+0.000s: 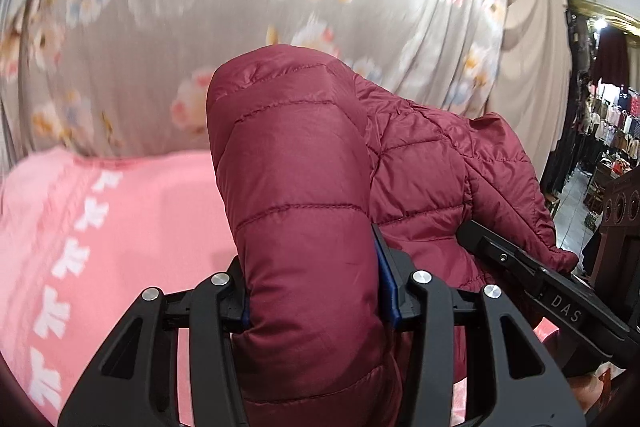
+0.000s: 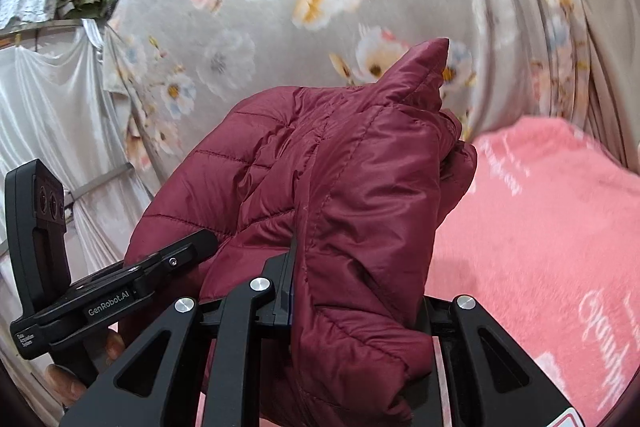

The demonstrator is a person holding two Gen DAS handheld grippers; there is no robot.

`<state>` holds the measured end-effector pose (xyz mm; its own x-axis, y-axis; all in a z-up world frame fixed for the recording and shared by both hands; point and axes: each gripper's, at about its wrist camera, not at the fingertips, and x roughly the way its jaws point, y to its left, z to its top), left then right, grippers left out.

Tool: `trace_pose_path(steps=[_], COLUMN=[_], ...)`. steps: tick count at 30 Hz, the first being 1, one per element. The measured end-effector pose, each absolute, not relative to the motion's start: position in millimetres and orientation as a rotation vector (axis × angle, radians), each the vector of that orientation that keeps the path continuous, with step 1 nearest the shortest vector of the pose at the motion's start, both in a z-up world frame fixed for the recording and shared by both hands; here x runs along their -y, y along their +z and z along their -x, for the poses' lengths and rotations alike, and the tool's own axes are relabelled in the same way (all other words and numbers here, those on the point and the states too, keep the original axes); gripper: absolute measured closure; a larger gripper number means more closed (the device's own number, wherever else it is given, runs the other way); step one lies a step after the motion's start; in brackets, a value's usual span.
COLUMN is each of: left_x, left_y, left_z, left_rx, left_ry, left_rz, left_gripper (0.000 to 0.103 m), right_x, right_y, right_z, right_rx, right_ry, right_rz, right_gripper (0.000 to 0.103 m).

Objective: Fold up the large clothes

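Item: maroon puffer jacket [image 1: 304, 187], being held above pink blanket [image 1: 132, 211]. Left tool [image 1: 316, 291], right tool [image 2: 356, 303]: each clamping padded fold. Advice: keeping grips level, lowering evenly, avoiding bunching.

left gripper [image 1: 316, 291]: black linkage | silver screws | blue pads | lettering, perhaps "DAS"
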<state>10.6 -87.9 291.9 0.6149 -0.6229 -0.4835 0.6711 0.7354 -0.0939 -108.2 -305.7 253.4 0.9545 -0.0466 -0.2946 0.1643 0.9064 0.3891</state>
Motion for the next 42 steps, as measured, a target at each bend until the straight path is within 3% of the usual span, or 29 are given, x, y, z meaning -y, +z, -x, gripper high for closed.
trace_pose_path(steps=[14, 23, 33, 42], left_x=[23.4, -39.9, -68.4, -65.5], left_y=[398.9, 437.4, 424.5, 352.3], left_z=[33.3, 38.3, -11.1, -109.0], left_rx=[-0.183, -0.018, -0.019, -0.196], left_ry=[-0.772, -0.758, -0.692, -0.638], left_rz=[-0.079, -0.037, -0.02, -0.038], left_gripper=[0.057, 0.053, 0.051, 0.051], right_x=[239.0, 183.2, 165.5, 176.0], right_y=[376.0, 420.5, 404.5, 328.4], right_z=[141.0, 133.3, 61.4, -44.3], right_rx=[-0.021, 0.088, 0.043, -0.133], right_ry=[-0.043, 0.023, 0.079, 0.1], right_rz=[-0.214, -0.082, -0.073, -0.153], right_gripper=[0.082, 0.082, 0.081, 0.081])
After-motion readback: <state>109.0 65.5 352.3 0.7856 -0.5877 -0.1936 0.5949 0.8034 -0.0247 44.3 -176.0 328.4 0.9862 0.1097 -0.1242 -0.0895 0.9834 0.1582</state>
